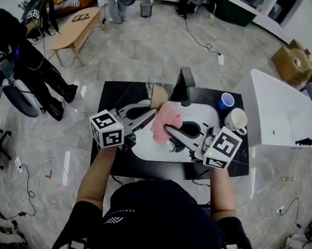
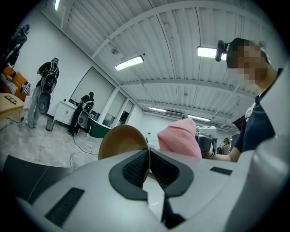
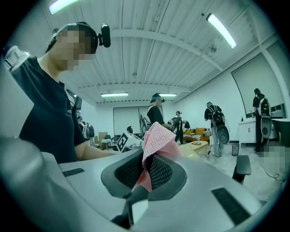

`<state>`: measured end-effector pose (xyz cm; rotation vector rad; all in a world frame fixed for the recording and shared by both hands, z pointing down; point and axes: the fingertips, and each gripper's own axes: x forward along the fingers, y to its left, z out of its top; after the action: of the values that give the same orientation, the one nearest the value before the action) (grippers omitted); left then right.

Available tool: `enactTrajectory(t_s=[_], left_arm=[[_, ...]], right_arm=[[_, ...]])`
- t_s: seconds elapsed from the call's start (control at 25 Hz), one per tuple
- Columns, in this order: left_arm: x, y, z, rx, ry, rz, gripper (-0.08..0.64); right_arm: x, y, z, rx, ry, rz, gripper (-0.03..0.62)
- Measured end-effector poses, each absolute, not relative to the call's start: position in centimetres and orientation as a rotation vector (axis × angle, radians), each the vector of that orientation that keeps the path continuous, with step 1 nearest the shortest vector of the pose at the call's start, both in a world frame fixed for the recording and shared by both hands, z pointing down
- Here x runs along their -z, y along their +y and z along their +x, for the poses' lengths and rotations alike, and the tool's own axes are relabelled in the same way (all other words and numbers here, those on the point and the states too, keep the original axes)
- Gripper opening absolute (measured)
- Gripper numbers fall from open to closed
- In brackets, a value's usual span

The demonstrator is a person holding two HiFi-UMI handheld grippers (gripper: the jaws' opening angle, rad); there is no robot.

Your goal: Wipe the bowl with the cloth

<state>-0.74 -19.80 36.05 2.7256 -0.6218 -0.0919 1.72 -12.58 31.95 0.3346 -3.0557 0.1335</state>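
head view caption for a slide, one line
Left tool grips a tan bowl by its rim while the right tool holds a pink cloth beside it, above a white sink.

The fabric cloth [image 1: 164, 123] is pink with a fine waffle weave; the round bowl [image 1: 158, 97] is plain tan. The sink basin [image 1: 149, 151] is white, its countertop [image 1: 113, 92] black, the small cup [image 1: 226, 101] blue, the mug [image 1: 236, 120] cream.

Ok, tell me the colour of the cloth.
Pink. The cloth shows best in the right gripper view.
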Motion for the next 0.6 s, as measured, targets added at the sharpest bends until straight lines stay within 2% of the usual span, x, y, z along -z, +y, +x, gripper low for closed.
enactTrajectory(t_s=[0.28, 0.6], left_arm=[[-37.1, -20.6, -1.4, -0.062, -0.902, 2.799, 0.018], [-36.5, -19.0, 2.4, -0.084, -0.749, 2.897, 0.018]], right_arm=[[-30.5, -13.4, 1.4, -0.068, -3.064, 0.361, 0.041], [-30.9, -15.9, 2.8, -0.022, -3.000, 0.400, 0.041]])
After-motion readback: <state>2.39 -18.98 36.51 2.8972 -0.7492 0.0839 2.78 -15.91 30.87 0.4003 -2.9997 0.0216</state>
